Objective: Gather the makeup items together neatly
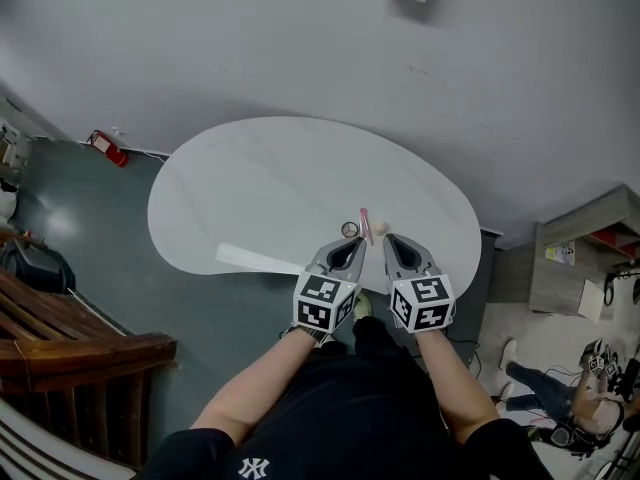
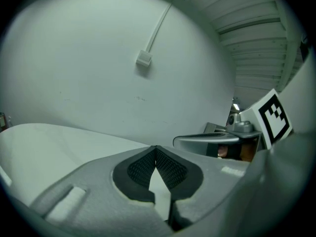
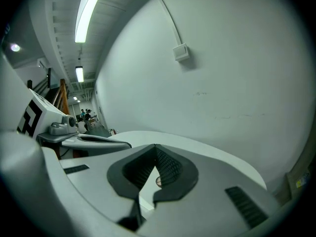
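Makeup items [image 1: 364,218] (three, small) lie clustered on table [image 1: 260,188].

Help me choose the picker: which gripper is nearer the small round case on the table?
Left. In the head view the left gripper hangs just short of the small round case; the right gripper sits off to its right, beyond the pink stick.

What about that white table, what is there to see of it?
The table is white, with a smooth, matte-looking top and a rounded, bean-like outline with no corners. It stands level beside a grey wall; its legs are hidden. Near its front edge three small things lie close together: a round item, a pink stick and a pale ball. A flat white strip lies at the front left edge.
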Demonstrator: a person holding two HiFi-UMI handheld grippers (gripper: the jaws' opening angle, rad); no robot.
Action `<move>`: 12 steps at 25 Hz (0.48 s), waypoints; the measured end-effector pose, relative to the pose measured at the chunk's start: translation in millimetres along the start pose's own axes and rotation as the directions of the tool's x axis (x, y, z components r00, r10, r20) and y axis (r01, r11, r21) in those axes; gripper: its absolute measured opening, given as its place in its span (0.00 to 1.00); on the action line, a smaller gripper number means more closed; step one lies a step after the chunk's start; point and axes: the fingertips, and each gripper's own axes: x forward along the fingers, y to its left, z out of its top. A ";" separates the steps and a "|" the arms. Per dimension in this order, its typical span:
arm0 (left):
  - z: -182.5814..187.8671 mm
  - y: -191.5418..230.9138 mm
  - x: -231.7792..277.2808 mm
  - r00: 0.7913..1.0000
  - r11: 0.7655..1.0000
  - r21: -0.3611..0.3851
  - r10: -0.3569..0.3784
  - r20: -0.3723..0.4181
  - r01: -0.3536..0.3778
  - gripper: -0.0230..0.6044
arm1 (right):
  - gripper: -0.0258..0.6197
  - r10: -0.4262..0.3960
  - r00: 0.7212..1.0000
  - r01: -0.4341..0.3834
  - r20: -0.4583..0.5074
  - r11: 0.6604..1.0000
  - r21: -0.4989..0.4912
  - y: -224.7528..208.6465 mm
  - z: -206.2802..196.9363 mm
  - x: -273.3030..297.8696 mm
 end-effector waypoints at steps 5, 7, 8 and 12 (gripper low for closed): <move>6.3 -3.8 -8.4 1.000 1.000 0.015 0.000 0.021 0.000 0.05 | 0.06 0.000 1.000 0.000 0.021 1.000 -0.009 5.5 7.9 -7.1; 9.8 -3.2 -11.3 1.000 1.000 0.016 0.003 0.029 -0.004 0.05 | 0.06 0.001 1.000 0.000 0.024 1.000 -0.020 7.0 11.4 -9.7; 11.9 -2.6 -12.4 0.999 1.000 0.017 0.004 0.032 -0.005 0.05 | 0.06 0.000 1.000 0.001 0.026 1.000 -0.027 7.4 13.6 -10.8; 25.1 0.4 -12.9 0.998 1.000 0.019 0.011 0.058 -0.012 0.05 | 0.06 -0.002 0.999 0.004 0.043 0.999 -0.049 5.8 27.2 -12.2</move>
